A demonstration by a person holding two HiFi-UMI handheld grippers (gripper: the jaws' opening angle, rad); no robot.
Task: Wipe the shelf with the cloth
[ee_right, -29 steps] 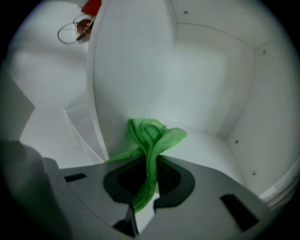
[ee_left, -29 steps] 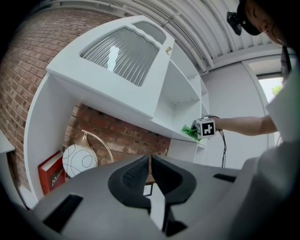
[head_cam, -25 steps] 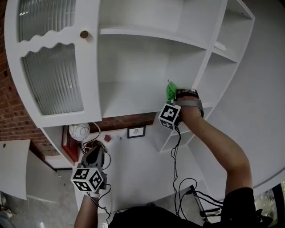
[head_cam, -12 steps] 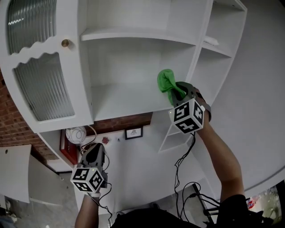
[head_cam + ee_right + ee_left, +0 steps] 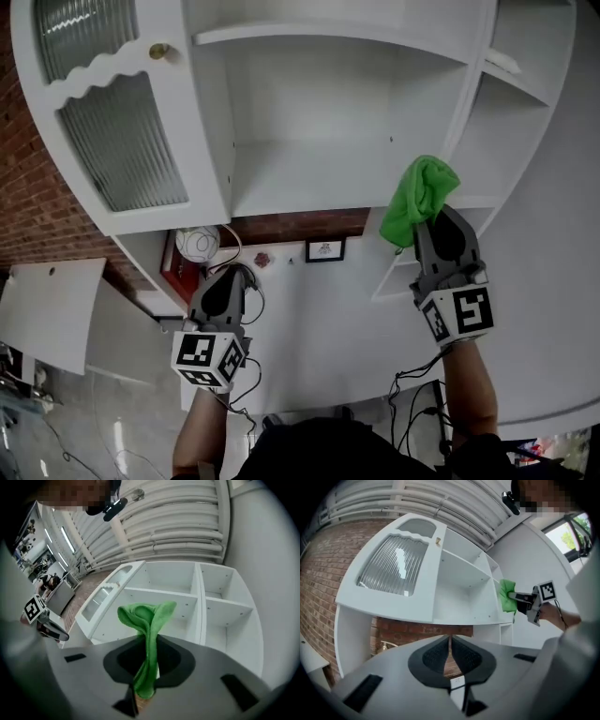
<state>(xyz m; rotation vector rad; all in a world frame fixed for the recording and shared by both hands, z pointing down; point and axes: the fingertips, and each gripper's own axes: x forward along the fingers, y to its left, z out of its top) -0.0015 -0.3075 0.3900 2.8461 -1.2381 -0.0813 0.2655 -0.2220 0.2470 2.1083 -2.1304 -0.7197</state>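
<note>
A white shelf unit fills the head view, and its open middle shelf is bare. My right gripper hangs in front of the shelf's right corner, shut on a bunched green cloth that sticks up past its jaws, clear of the shelf board. In the right gripper view the cloth stands pinched between the jaws, with the shelf behind it. My left gripper is lower left, below the shelf, shut and holding nothing. The left gripper view shows its jaws closed, the cloth off to the right.
A ribbed-glass door with a brass knob stands open at the shelf's left. Narrow side compartments lie right of the upright. Brick wall is at left. A white ball and a small framed picture sit below.
My right gripper has drawn back out of the shelf with the cloth, ending to the right and lower. The left gripper has barely moved; the head view has shifted.
</note>
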